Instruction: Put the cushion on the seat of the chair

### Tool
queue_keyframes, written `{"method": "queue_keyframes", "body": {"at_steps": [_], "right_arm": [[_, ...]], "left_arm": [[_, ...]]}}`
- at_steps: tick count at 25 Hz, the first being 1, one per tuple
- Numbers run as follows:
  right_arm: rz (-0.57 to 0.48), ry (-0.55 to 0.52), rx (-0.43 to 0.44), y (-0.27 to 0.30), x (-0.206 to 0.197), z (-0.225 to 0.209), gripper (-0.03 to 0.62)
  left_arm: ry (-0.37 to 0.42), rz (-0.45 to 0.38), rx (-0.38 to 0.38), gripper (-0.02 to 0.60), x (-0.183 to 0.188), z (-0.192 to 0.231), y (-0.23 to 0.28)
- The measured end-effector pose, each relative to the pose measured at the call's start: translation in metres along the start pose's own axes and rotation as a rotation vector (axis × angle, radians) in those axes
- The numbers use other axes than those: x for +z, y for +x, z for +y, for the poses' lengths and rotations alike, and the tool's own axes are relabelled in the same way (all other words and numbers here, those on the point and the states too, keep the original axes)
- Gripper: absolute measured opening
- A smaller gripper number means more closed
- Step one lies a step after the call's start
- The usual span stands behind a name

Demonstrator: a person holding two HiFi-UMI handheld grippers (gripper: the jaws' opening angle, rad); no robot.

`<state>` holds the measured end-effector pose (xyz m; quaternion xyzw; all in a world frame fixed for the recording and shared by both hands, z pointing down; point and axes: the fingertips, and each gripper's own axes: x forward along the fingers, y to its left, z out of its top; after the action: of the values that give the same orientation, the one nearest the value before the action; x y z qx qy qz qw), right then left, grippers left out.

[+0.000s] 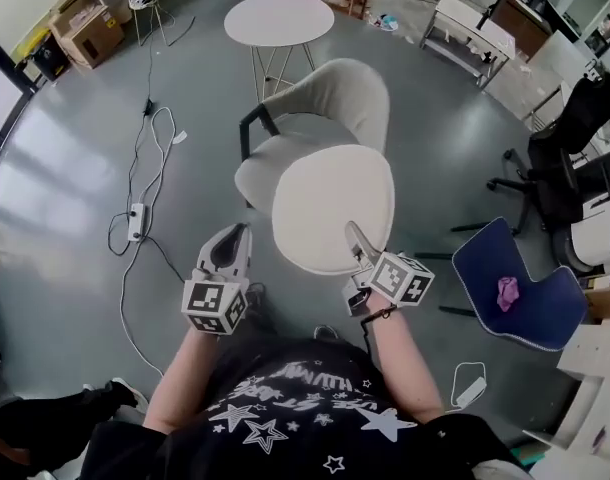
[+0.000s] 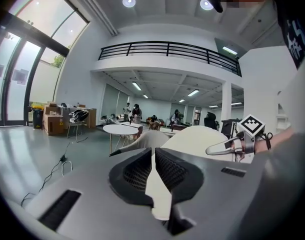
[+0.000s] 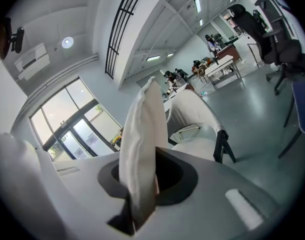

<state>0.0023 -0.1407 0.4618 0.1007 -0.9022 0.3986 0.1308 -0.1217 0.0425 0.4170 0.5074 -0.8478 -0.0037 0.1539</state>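
A cream, rounded cushion (image 1: 333, 206) hangs in the air, over the front of the chair seat (image 1: 257, 168). The chair (image 1: 335, 96) is a cream armchair with black legs. My right gripper (image 1: 358, 238) is shut on the cushion's near edge. In the right gripper view the cushion (image 3: 141, 129) stands edge-on between the pads, with the chair (image 3: 197, 119) beyond it. My left gripper (image 1: 235, 236) is left of the cushion and apart from it, its tips together with nothing held. The left gripper view shows the cushion (image 2: 192, 136) and the right gripper (image 2: 227, 146) to the right.
A round white table (image 1: 278, 18) stands behind the chair. A blue chair (image 1: 515, 288) with a pink item is at the right, a black office chair (image 1: 575, 128) beyond it. Cables and a power strip (image 1: 137, 218) lie on the floor at the left. Cardboard boxes (image 1: 85, 33) stand far left.
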Motion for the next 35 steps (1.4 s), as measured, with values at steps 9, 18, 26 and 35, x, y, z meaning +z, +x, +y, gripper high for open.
{"method": "queue_keyframes", "body": {"at_steps": [9,18,26,35], "right_arm": [[-0.095,0.069,-0.137,0.059,-0.011,0.032,0.058],[-0.123,0.094,-0.290,0.085,-0.048,0.048,0.058],[-0.114,0.132,-0.346,0.093,-0.064,0.037,0.058],[-0.156,0.211,-0.343,0.136,-0.048,0.004,0.058]], "left_arm": [[0.027,0.053,-0.136,0.028,0.014,0.092,0.037],[0.051,0.114,-0.297,0.028,0.003,0.137,0.065],[0.045,0.172,-0.337,0.028,-0.017,0.147,0.083],[0.064,0.196,-0.301,0.028,-0.015,0.172,0.111]]}}
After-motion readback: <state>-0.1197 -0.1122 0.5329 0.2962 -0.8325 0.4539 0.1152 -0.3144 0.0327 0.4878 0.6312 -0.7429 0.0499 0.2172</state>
